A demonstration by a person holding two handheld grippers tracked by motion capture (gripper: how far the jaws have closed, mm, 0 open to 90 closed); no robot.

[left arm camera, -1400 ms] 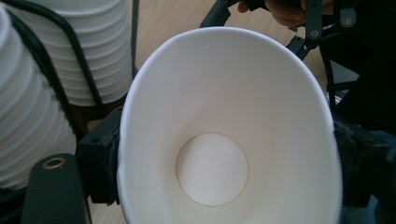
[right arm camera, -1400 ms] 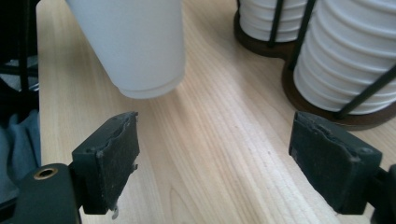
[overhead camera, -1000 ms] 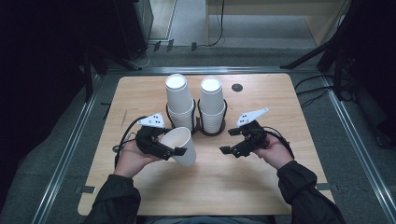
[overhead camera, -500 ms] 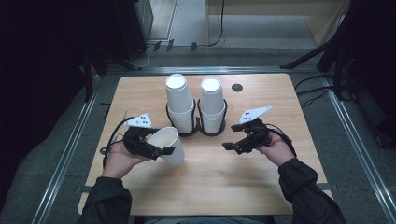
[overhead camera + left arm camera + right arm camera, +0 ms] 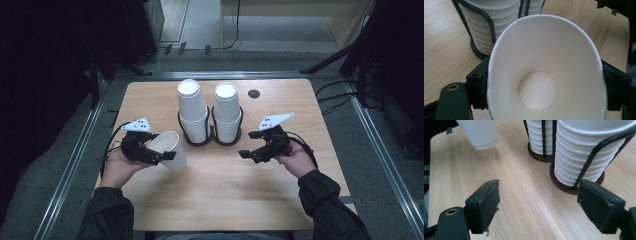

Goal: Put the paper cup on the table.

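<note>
While the left tool (image 5: 165, 156) pinches a single white cup (image 5: 170, 150) by its sides, pads pressed on the wall near the rim as the left gripper view shows, that cup lies tilted just left of the rack (image 5: 210, 131). Over the last second it has drifted leftward, away from the rack and its two stacks (image 5: 192, 112), so it looks freshly pulled and now being carried off to be set down. Right of the rack, the right tool (image 5: 253, 145) hovers with jaws apart and empty above the surface (image 5: 225, 190), unmoved, likely waiting its turn.
</note>
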